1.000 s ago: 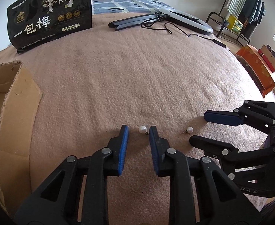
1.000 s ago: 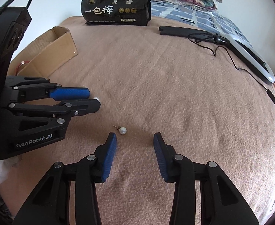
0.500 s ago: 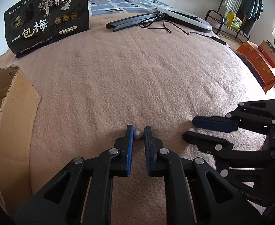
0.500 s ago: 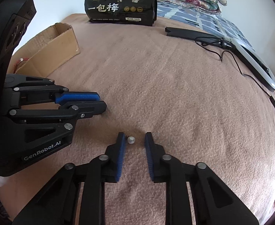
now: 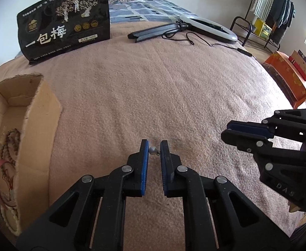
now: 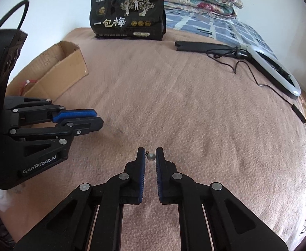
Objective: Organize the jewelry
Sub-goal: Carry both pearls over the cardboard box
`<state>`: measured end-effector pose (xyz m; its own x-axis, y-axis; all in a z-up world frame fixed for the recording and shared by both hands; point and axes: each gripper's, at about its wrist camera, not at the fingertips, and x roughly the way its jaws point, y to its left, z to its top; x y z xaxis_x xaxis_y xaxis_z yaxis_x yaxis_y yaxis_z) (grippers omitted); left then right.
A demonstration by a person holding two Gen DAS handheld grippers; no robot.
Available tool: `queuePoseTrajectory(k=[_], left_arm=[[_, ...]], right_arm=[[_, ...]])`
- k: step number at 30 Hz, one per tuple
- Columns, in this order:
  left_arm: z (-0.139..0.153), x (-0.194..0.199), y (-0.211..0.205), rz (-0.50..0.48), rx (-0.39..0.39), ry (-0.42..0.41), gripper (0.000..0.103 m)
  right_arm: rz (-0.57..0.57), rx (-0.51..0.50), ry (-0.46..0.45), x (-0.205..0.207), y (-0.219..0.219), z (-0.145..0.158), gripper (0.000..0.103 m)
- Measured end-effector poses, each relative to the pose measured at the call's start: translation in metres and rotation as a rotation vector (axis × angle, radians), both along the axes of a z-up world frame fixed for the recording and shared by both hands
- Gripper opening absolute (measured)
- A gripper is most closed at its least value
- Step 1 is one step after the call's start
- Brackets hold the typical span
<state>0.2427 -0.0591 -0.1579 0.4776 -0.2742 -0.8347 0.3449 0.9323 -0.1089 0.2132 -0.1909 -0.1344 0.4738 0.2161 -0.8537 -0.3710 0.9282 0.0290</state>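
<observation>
1. Pearl earrings are sitting one in each claw: the left gripper (image 5: pixel 154 149) is pinching one pearl stud (image 5: pixel 153 150) at its very fingertips, and the right gripper (image 6: pixel 150 156) is pinching the other pearl stud (image 6: pixel 150 156) the same way. Both claws are nearly closed, each with only the little bead between its pads, just above the pink blanket (image 5: pixel 153 87).

2. Each bead is being held right at the tip of the pads, so a small jolt risks squirting the round pearl out sideways. It would be dropping onto the fuzzy blanket, where something so small is hard to spot and harder to pinch again.

3. Each stud's thin post is lying close beside one pad. Squeezing harder risks bending it, or twisting the bead round in the grip.

4. The cardboard box (image 5: pixel 38 113) is standing to the left, with a string of beads (image 5: pixel 8 142) and red cord already lying inside. It looks like the place the earrings are going. Its near wall is standing tall, so a low carry risks knocking a claw against the edge and shaking a stud loose.

5. The two grippers are hanging close together. Swinging both toward the box at once risks them bumping each other.

6. Letting go from high up risks a stud bouncing into the tangle of beads.
</observation>
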Motion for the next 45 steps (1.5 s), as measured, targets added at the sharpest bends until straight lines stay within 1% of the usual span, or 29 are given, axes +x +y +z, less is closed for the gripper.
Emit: queuePoseTrajectory(k=[6,12,15,22,25,31,37,45], left_arm=[[0.026,-0.014,0.011,0.014,-0.009,-0.052,0.009],[0.058,-0.032,0.031,0.045,-0.036,-0.108,0.009],[0.071,-0.040,0.043,0.065,-0.038,-0.139,0.009],[0.094,-0.063,0.078,0.116,-0.035,-0.191,0.009],[0.102,-0.072,0.100,0.149,-0.039,-0.207,0.009],[0.109,-0.083,0.144,0.221,-0.041,-0.219,0.009],[0.109,-0.089,0.189,0.303,-0.055,-0.215,0.009],[0.103,-0.096,0.227,0.364,-0.058,-0.199,0.009]], right_arm=[[-0.043,0.028,-0.045,-0.003,-0.003,0.025,0.008],[-0.073,0.060,-0.098,-0.011,-0.001,0.057,0.008],[-0.078,0.076,-0.113,-0.015,0.003,0.069,0.008],[-0.065,0.112,-0.160,-0.024,0.028,0.094,0.008],[-0.053,0.134,-0.169,-0.027,0.043,0.102,0.008],[-0.011,0.154,-0.184,-0.032,0.078,0.110,0.008],[0.031,0.169,-0.187,-0.034,0.113,0.112,0.008],[0.081,0.168,-0.182,-0.032,0.153,0.106,0.008]])
